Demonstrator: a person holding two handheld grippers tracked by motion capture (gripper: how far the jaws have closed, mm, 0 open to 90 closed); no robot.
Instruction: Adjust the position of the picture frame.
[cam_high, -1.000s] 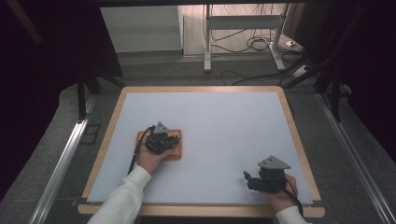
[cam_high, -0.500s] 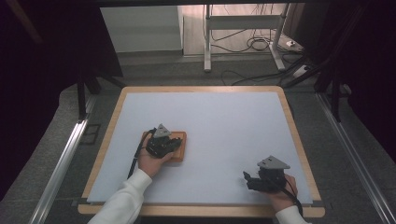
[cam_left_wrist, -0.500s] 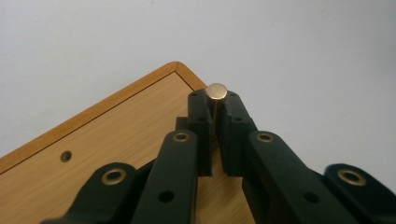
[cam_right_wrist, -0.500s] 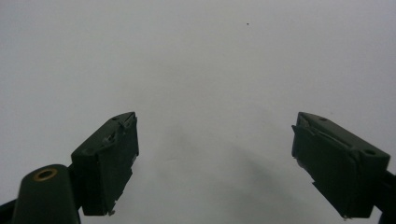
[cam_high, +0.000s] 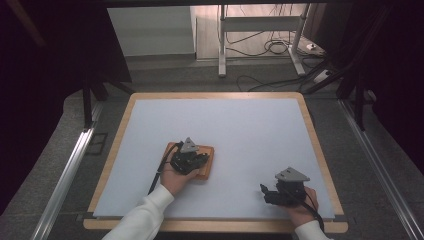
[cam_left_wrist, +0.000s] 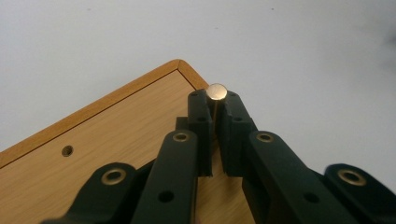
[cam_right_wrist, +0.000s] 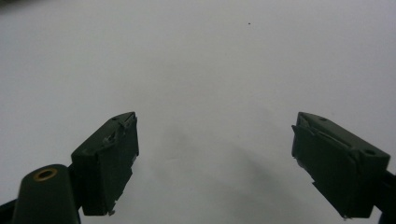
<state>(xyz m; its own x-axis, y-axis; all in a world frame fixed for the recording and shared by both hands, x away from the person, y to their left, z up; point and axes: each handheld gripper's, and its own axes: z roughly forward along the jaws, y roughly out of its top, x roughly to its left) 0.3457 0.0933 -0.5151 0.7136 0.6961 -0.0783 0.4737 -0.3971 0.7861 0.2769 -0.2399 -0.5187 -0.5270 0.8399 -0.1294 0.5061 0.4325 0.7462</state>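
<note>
The left gripper (cam_left_wrist: 215, 109) had its jaws pinched almost together on a small brass-coloured peg (cam_left_wrist: 216, 91), and there it was, clamped right at the tips. In the left gripper view the peg's round, flat head faced the camera, shiny and pale gold, and a thin sliver of its shaft ran down into the narrow slit between the pads. So its long axis lay along the jaws, head outermost, pointing away from the hand. How long the shaft was could not be told, since the pads hid it.

Under the peg lay the wooden board (cam_left_wrist: 102, 154), light oak in colour with a darker rounded rim, one corner poking out just behind the jaw tips. A small round hole (cam_left_wrist: 67, 150) sat in the board's face near its edge, well to one side of the peg.

From the high view, the left gripper (cam_high: 200, 161) hovered over that wooden board (cam_high: 206, 172), which rested left of centre on the white table (cam_high: 240, 130), its long side running across the table. The left hand (cam_high: 172, 181) came in from below in a white sleeve.

Over at the near right, the right gripper (cam_high: 267, 195) sat low by the table's front edge. The right gripper view showed its jaws spread wide apart with just bare white surface between them, gripping nothing.
</note>
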